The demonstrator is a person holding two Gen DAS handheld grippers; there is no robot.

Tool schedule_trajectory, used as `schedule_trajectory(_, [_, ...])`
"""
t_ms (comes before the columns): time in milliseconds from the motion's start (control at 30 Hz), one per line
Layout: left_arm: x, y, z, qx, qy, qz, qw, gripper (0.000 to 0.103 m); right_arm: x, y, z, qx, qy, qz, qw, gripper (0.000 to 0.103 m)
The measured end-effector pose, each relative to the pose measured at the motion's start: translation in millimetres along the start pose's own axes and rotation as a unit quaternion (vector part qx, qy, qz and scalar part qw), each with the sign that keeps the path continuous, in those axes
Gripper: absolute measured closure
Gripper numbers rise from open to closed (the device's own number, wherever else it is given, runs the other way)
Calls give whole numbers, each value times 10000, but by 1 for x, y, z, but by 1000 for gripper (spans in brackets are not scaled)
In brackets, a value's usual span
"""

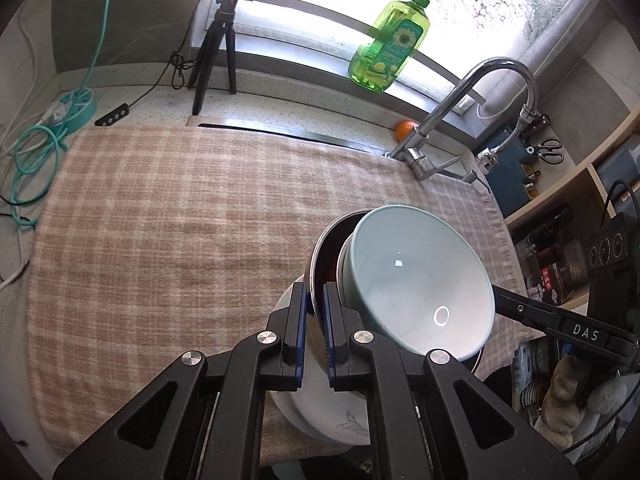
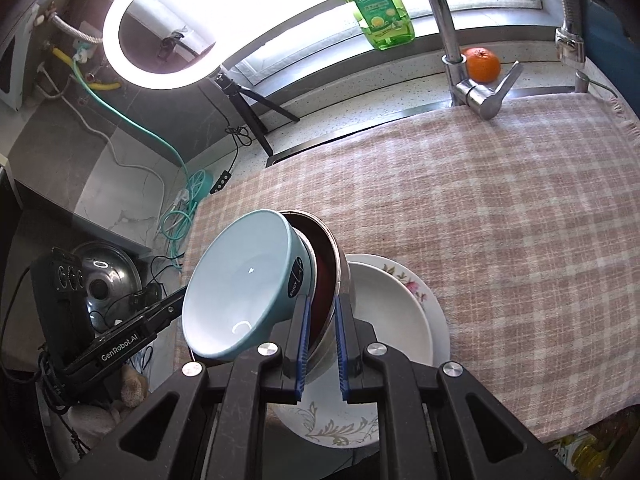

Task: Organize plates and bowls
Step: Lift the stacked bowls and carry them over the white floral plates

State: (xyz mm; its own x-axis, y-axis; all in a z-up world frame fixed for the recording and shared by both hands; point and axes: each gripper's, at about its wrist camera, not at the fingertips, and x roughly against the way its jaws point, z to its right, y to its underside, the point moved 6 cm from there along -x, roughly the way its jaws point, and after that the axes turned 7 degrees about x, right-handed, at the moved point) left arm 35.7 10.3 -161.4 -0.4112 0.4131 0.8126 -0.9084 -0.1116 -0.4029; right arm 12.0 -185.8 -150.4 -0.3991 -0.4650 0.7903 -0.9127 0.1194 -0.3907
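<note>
Each hand-held gripper, left [image 1: 314,320] and right [image 2: 322,332], clamps opposite rims of a steel bowl [image 2: 328,276] tilted above the stacked white plates [image 2: 400,320] on the checked cloth [image 1: 180,220]. The pale blue bowl [image 2: 240,280], glossy and loosely nested inside, could slide out and chip if the tilt steepens.

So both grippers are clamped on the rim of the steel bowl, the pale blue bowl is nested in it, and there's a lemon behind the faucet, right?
Not a lemon: the right wrist view shows an orange behind the faucet. The rest holds: left gripper and right gripper are both clamped on the steel bowl rim, with the pale blue bowl nested inside.
</note>
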Motion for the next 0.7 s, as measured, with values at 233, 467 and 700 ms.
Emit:
schedule_trajectory(233, [-10, 10, 11, -46, -14, -121, 9999, 97, 1, 11, 16, -121, 62, -51, 9999, 92])
schedule_trajectory(467, [-16, 16, 15, -57, -50, -188, 9998, 97, -2, 18, 24, -210, 53, -118, 9997, 92])
schedule_trajectory(700, [-21, 21, 13, -15, -94, -273, 9996, 97, -7, 22, 28, -251, 47, -198, 9995, 92])
